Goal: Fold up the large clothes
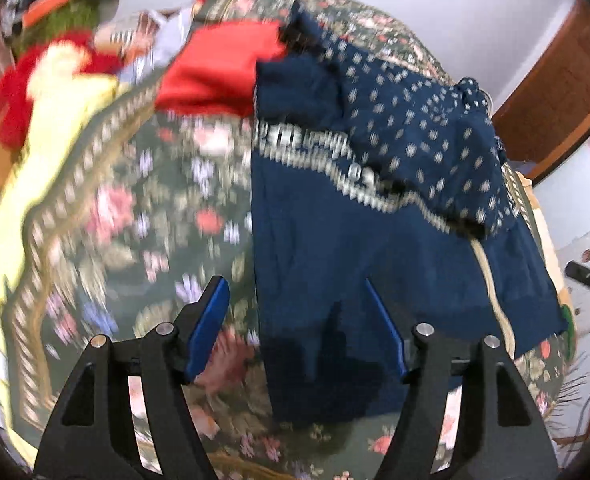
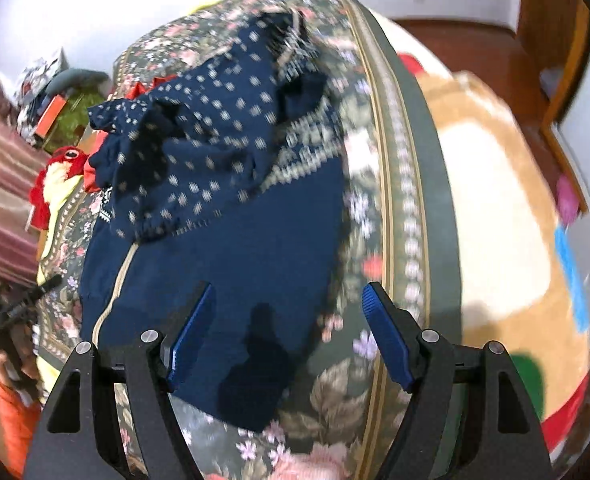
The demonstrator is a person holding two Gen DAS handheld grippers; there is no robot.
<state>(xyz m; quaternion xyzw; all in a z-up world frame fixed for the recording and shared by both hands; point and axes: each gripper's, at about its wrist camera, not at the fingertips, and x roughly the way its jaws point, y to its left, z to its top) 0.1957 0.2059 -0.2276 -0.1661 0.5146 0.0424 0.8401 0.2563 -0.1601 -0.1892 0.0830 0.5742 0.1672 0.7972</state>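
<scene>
A large navy garment (image 1: 335, 248) with white dots and a patterned white band lies on the floral bedspread (image 1: 143, 208); its dotted upper part is folded over the plain lower part. My left gripper (image 1: 299, 300) hovers open above the garment's near left edge, nothing between its blue pads (image 1: 209, 328). In the right wrist view the same garment (image 2: 231, 248) lies spread, and my right gripper (image 2: 289, 304) stands open over its near right edge with empty jaws. A cream zip line (image 2: 113, 292) runs down the garment's left side.
A red cloth (image 1: 215, 68) lies beyond the garment, with a yellow and red heap (image 1: 51, 92) at the far left. A tan and cream blanket (image 2: 495, 208) covers the bed to the right of the bedspread (image 2: 399, 200). Wooden furniture (image 1: 563, 80) stands by the wall.
</scene>
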